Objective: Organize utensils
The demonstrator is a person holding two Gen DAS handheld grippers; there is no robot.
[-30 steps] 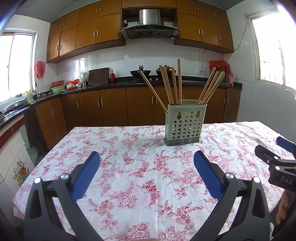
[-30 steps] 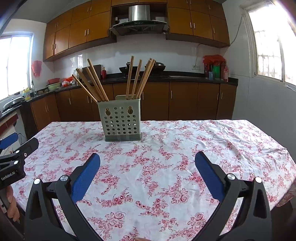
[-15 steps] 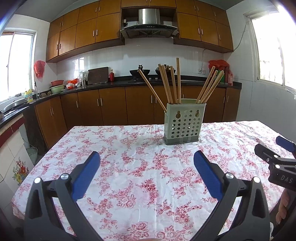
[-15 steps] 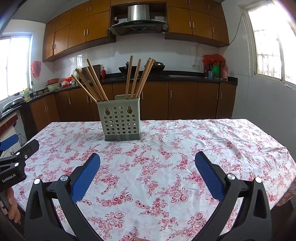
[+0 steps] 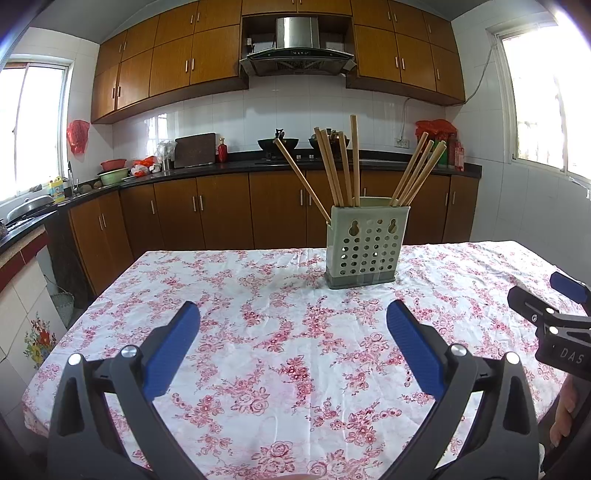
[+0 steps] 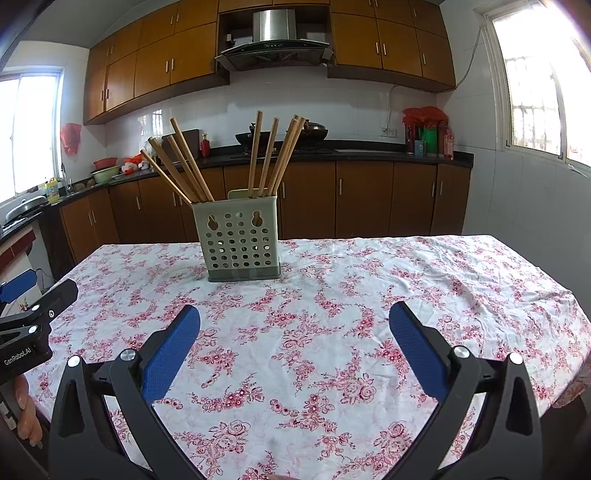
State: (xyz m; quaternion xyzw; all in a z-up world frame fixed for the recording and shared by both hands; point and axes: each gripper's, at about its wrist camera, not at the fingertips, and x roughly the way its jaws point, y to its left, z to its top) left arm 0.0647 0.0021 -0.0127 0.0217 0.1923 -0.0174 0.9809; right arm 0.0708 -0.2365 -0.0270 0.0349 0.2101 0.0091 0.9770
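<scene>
Left wrist: chopsticks [image 5: 345,166] upright in holder [image 5: 364,245], both grippers (left [image 5: 293,328], right [image 6: 294,328]) spread wide, empty

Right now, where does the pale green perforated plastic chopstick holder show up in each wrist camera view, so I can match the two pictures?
Left wrist view: the pale green perforated plastic chopstick holder stands right of centre on the floral tablecloth, beyond the open left gripper.
Right wrist view: it stands left of centre, beyond the open right gripper.
Shared landmark: the steel range hood on the back wall.
</scene>
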